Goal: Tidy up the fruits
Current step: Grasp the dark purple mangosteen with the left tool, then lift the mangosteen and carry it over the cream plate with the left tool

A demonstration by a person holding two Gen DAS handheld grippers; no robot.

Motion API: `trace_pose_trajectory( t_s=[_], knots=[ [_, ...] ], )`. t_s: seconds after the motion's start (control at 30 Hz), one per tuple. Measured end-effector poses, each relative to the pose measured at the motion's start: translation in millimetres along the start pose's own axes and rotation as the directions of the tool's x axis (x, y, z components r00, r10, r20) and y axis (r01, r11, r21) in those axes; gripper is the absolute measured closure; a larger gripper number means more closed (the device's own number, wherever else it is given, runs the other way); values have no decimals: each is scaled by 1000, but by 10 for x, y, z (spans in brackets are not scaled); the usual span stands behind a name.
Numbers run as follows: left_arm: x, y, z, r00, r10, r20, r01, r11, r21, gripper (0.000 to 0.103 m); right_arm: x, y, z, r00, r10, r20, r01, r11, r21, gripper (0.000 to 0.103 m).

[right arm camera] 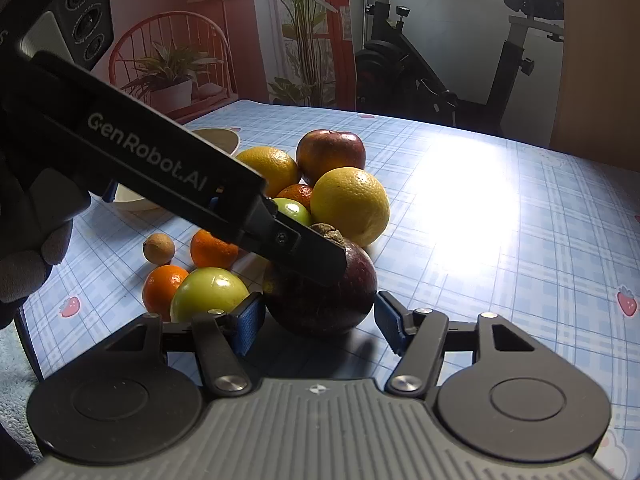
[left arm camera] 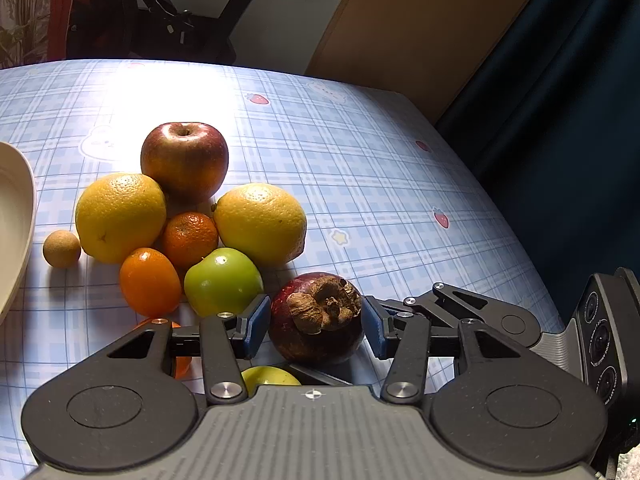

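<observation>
The left gripper (left arm camera: 316,326) brackets the mangosteen (left arm camera: 316,320) on the table (left arm camera: 360,160), blue pads just beside its sides but seemingly not yet pinching; the right gripper (right arm camera: 318,320) frames it too, fingers wide. Picking looks underway: close, lift, carry toward the bowl (left arm camera: 14,224) at ten o'clock, past the fruit pile (left arm camera: 188,220) at eleven.

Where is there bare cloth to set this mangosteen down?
Bare tablecloth lies right of and behind the mangosteen, past the right lemon. Crowded leftward: the fruit pile runs from the apple toward the bowl.
</observation>
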State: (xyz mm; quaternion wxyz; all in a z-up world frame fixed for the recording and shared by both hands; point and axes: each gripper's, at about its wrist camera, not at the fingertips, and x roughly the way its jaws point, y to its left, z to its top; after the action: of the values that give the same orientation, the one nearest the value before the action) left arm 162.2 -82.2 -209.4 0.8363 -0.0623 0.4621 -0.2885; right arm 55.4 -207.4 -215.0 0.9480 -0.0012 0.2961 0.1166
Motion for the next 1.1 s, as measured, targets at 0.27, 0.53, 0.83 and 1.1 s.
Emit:
trace_pose_trajectory(
  t_s=[0.27, 0.53, 0.83, 1.1],
  knots=[
    [3, -31, 49, 1000, -3, -10, 3, 1000, 16, 51, -15, -66, 41, 1000, 13, -9, -12, 999, 49, 40],
    [-178, -140, 141, 999, -37, 35, 34, 997, 66, 51, -233, -71, 190, 1000, -16, 26, 15, 999, 52, 40],
    [-619, 81, 246, 994, -49, 103, 45, 998, 37, 51, -245, 170, 567, 999, 4, 53, -4, 1000, -13, 40],
    [-1095, 732, 317, 990, 6, 144, 2, 998, -56, 51, 228, 553, 971, 994, 103, 46, -99, 991, -90, 40]
  ],
)
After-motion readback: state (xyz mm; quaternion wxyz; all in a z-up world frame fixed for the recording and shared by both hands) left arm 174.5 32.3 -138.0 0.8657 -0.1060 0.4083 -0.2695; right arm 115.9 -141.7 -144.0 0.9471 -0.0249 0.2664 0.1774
